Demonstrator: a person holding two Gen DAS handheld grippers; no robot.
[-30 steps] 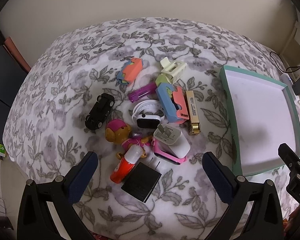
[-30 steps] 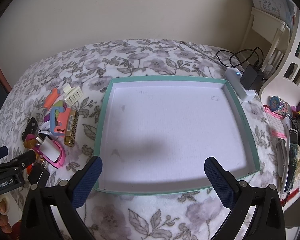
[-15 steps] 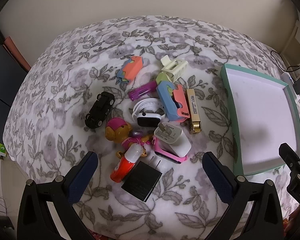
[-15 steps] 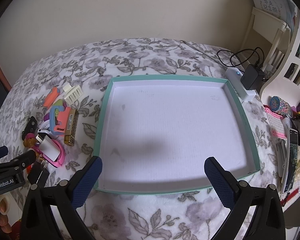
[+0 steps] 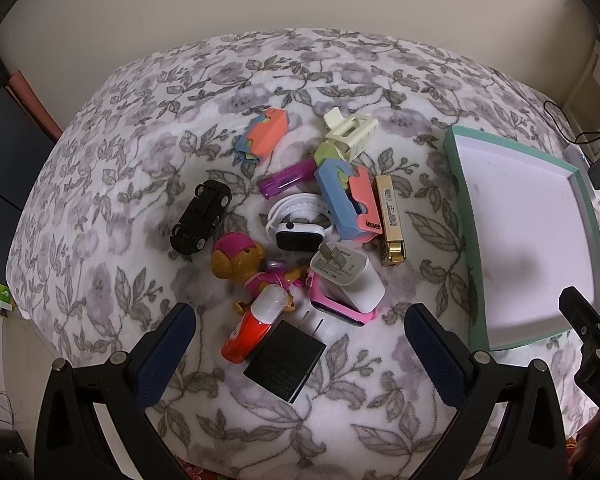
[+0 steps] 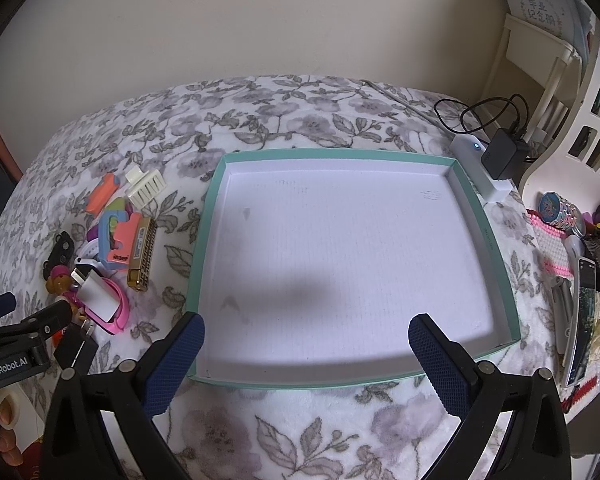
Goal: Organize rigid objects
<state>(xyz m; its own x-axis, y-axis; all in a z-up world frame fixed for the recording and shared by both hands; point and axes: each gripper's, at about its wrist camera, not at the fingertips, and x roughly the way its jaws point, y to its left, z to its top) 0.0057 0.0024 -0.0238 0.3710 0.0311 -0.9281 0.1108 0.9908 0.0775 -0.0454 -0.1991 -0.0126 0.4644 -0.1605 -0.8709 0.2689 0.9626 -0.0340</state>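
A pile of small rigid objects lies on the floral blanket: a black toy car (image 5: 201, 216), a toy dog (image 5: 244, 264), a white charger (image 5: 350, 275), a black charger (image 5: 286, 360), a gold harmonica (image 5: 390, 220), a white hair clip (image 5: 350, 131) and a white smartwatch (image 5: 300, 228). My left gripper (image 5: 300, 328) is open and empty, hovering over the near side of the pile. The teal-rimmed tray (image 6: 204, 236) holds nothing. My right gripper (image 6: 306, 336) is open and empty above the tray's near edge.
A power strip with a black adapter (image 6: 500, 156) lies behind the tray. A phone (image 6: 580, 320), a watch and beads lie on the right. A white shelf (image 6: 580, 120) stands at the far right. The pile also shows left of the tray in the right wrist view (image 6: 116, 248).
The left gripper has drifted slightly back and left, so the pile sits a little higher and the tray further right. The right gripper has barely moved.
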